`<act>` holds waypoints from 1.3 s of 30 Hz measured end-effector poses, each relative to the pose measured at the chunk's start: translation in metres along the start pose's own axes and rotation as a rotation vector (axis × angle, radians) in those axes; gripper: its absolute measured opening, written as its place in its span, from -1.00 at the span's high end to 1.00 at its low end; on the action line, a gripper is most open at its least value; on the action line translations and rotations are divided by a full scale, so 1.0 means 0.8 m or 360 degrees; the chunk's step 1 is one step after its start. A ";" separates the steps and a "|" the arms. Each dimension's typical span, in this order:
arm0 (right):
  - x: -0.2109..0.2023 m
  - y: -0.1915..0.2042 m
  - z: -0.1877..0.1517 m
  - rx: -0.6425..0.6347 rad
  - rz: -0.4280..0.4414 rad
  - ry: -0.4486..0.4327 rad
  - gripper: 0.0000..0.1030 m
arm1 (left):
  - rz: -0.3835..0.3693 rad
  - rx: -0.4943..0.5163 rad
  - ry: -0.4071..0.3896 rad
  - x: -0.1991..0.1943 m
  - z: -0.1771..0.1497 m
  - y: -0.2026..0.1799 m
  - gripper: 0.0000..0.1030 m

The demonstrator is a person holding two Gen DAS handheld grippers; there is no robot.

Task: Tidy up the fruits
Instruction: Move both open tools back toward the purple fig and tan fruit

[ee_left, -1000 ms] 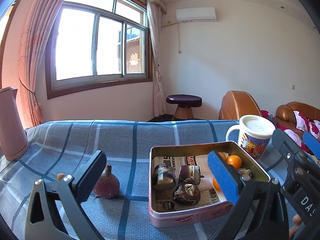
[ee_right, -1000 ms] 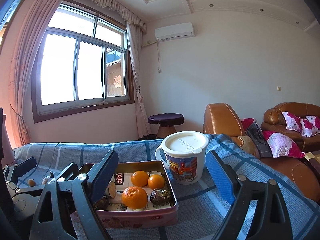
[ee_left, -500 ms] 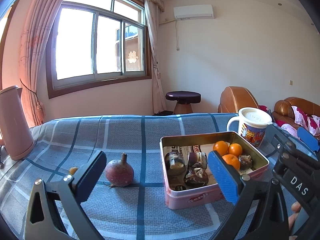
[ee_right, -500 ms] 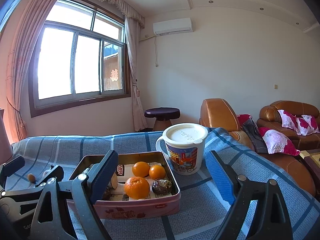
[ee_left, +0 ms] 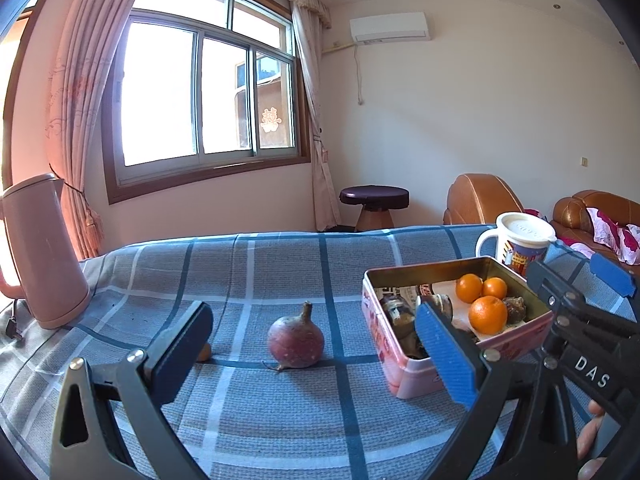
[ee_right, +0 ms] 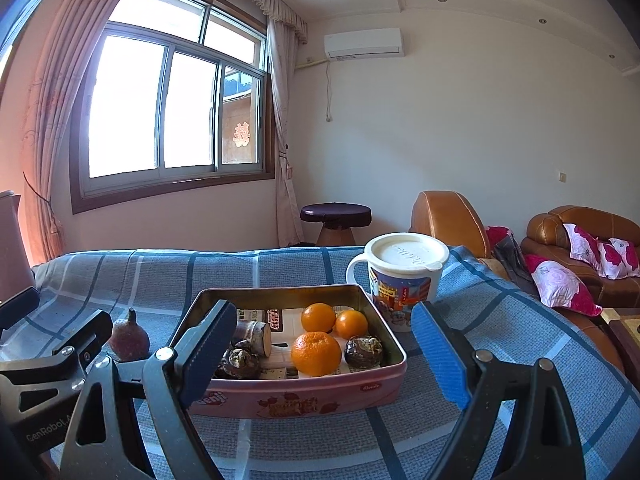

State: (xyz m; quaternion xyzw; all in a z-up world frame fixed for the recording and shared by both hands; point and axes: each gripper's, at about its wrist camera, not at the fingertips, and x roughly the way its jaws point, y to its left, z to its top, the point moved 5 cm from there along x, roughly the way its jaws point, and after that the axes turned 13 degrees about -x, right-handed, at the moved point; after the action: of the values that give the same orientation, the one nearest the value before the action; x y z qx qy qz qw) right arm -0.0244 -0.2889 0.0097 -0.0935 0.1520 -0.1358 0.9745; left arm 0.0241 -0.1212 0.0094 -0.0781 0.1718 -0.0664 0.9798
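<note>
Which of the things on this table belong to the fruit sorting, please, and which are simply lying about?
Belong to the job: pink tin, three oranges inside it, reddish bulb-shaped fruit on the cloth, small orange piece beside it.

Lying about: lidded mug, pink kettle.

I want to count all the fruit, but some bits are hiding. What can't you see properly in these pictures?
- Small orange thing, left wrist view: mostly behind the left tongs' finger, so its kind is unclear.
- Dark lumps in the tin, right wrist view: partly behind the right tongs' finger; their number is uncertain.
- Pink kettle, right wrist view: cut off by the left edge.
- Mug: the lid hides any contents.
</note>
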 end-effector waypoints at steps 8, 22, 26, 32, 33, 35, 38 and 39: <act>0.001 0.020 0.005 0.0002 0.0017 0.0008 -0.76 | 0.0064 0.0019 0.0009 0.007 0.006 0.034 -1.00; 0.015 0.077 0.021 -0.0033 0.0127 0.0025 -0.76 | 0.0181 0.0067 0.0020 0.028 0.018 0.088 -1.00; 0.022 0.097 0.025 -0.0044 0.0175 0.0046 -0.76 | 0.0252 0.0110 0.0020 0.041 0.025 0.113 -1.00; 0.040 0.136 0.030 -0.0096 0.0292 0.0103 -0.75 | 0.0346 -0.0019 0.0089 0.065 0.036 0.172 -1.00; 0.044 0.144 0.031 -0.0101 0.0319 0.0112 -0.75 | 0.0360 -0.0054 0.0101 0.069 0.038 0.183 -1.00; 0.052 0.161 0.034 -0.0116 0.0373 0.0139 -0.75 | 0.0373 -0.0121 0.0120 0.074 0.040 0.200 -1.00; 0.067 0.193 0.037 -0.0155 0.0474 0.0207 -0.75 | 0.0414 -0.0173 0.0140 0.082 0.042 0.222 -1.00; 0.073 0.204 0.037 -0.0174 0.0515 0.0237 -0.75 | 0.0438 -0.0174 0.0143 0.084 0.043 0.229 -1.00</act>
State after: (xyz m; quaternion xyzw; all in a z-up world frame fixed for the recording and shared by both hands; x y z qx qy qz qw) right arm 0.0769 -0.1472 -0.0152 -0.1104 0.2440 0.0246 0.9632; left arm 0.1177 0.0523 -0.0131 -0.1039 0.2279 0.0744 0.9653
